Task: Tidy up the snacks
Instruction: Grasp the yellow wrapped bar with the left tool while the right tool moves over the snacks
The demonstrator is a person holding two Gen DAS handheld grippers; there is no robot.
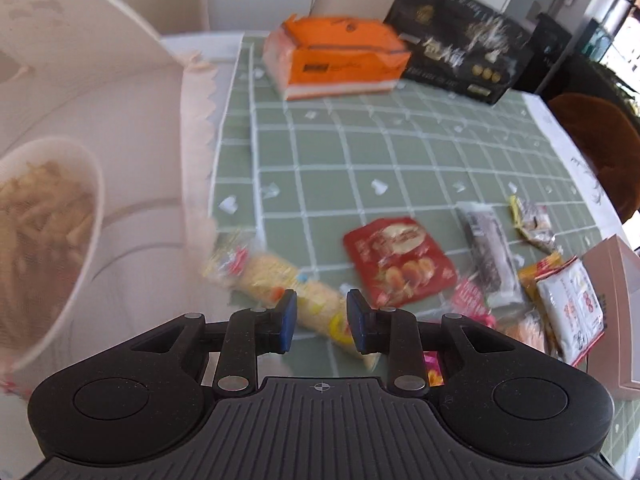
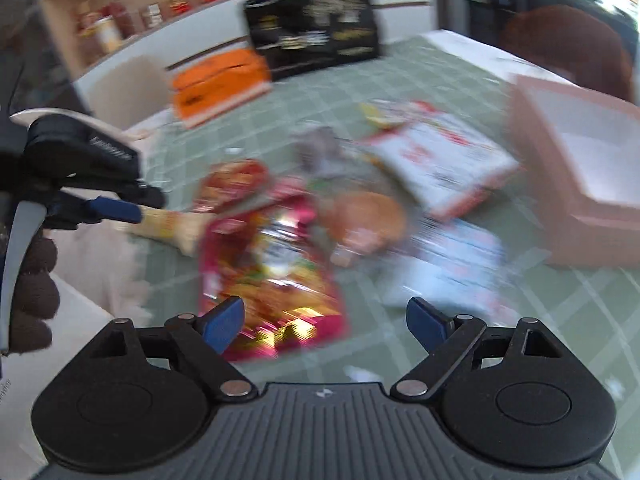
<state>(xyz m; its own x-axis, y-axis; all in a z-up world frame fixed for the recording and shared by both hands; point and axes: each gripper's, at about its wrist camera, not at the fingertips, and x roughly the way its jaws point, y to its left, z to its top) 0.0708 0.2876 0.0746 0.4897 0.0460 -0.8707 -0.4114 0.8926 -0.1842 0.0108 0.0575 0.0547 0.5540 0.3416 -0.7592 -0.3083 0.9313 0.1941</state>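
Note:
Several snack packs lie on the green checked tablecloth [image 1: 400, 152]. My left gripper [image 1: 321, 320] is part open, its jaws either side of a long yellow noodle-snack pack [image 1: 280, 284] lying on the cloth; I cannot tell if they touch it. A red pack [image 1: 398, 260] and a dark bar pack [image 1: 488, 252] lie to its right. My right gripper [image 2: 325, 326] is wide open and empty, low over a shiny red-pink pack [image 2: 272, 272]. The left gripper [image 2: 116, 208] shows at the left of the right wrist view. A round bun pack [image 2: 364, 216] and a white pack [image 2: 440, 160] lie further off.
A pink open box [image 2: 572, 168] stands at the right, also showing in the left wrist view [image 1: 616, 304]. A white tiered stand with a bowl of sticks [image 1: 44, 216] is at the left. An orange tissue pack [image 1: 340, 56] and a black box [image 1: 460, 40] stand at the back.

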